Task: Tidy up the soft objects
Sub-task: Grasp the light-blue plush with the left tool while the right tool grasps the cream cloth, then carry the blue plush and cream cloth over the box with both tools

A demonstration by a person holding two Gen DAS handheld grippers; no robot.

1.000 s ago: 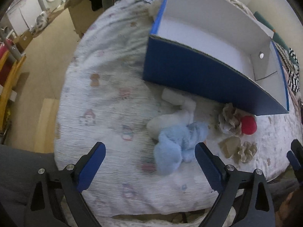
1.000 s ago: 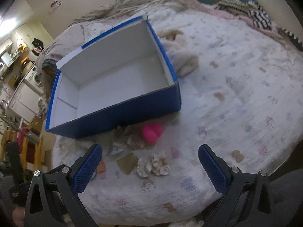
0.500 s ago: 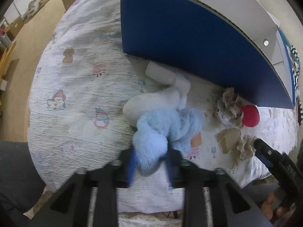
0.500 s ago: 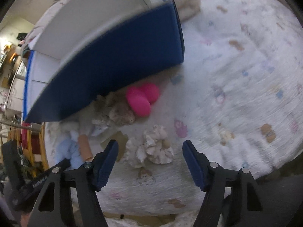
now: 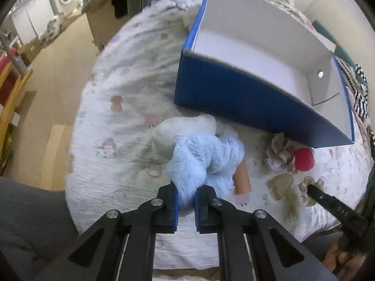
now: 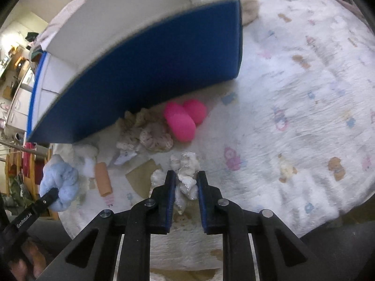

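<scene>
Left wrist view, grip: the left gripper (image 5: 186, 207) is pinching 1 lobe of the fluffy pale-blue plush toy (image 5: 206, 161) between narrow jaws; the toy is lying on the printed white bedspread (image 5: 121, 126), just in front of the box.
Left wrist view, risk: only a tuft is sitting between the pads, so I judge the fur may be slipping out on the lift; the cream plush piece (image 5: 180, 133) touching it could be dragging along.
Left wrist view, container: the blue cardboard box with white inside (image 5: 236, 93) is standing open, and nothing is showing on its visible floor.
Right wrist view, grip: the right gripper (image 6: 186, 200) is closing narrowly on the crumpled white fabric scrunchie (image 6: 186, 175), which is resting on the bedspread.
Right wrist view, risk: the box wall is rising close ahead, so a low carry could be knocking it; the 2 pink rounded soft pieces (image 6: 184, 119) and the beige frilly scrunchie (image 6: 150, 135) are lying near the path.
Right wrist view, container: the interior is mostly hidden here.
</scene>
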